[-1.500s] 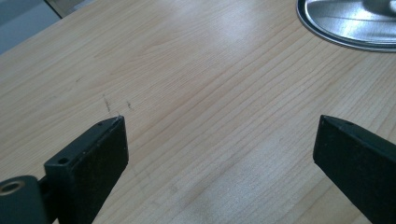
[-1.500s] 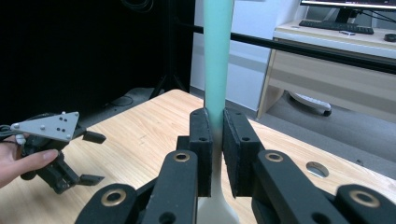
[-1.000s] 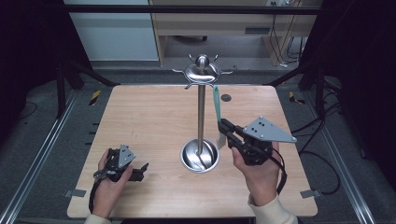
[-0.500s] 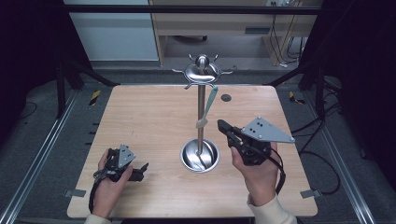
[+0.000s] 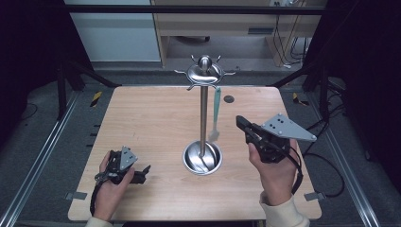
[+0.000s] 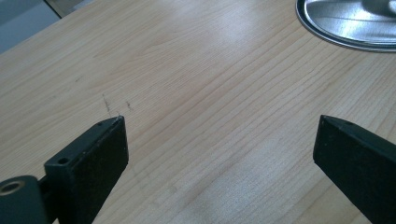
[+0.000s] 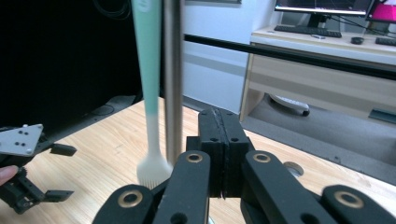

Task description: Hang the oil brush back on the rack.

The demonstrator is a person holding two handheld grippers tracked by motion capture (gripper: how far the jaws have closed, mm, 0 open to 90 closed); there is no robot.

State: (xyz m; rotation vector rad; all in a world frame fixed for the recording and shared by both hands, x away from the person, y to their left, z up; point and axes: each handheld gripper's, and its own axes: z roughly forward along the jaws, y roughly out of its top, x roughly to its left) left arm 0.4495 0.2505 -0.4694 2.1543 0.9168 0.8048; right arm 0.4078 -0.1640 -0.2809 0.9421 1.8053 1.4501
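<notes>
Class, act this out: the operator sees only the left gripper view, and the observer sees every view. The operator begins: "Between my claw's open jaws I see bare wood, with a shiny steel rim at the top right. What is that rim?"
Observer: It is the round base of a steel stand, whose pole rises to a top ringed with hooks.
Operator: Is anything on it?
Observer: A green-handled brush hangs from the top, right of the pole, bristles down.
Operator: Where is the right claw?
Observer: The right claw is shut and empty, right of the brush and apart from it.
</notes>
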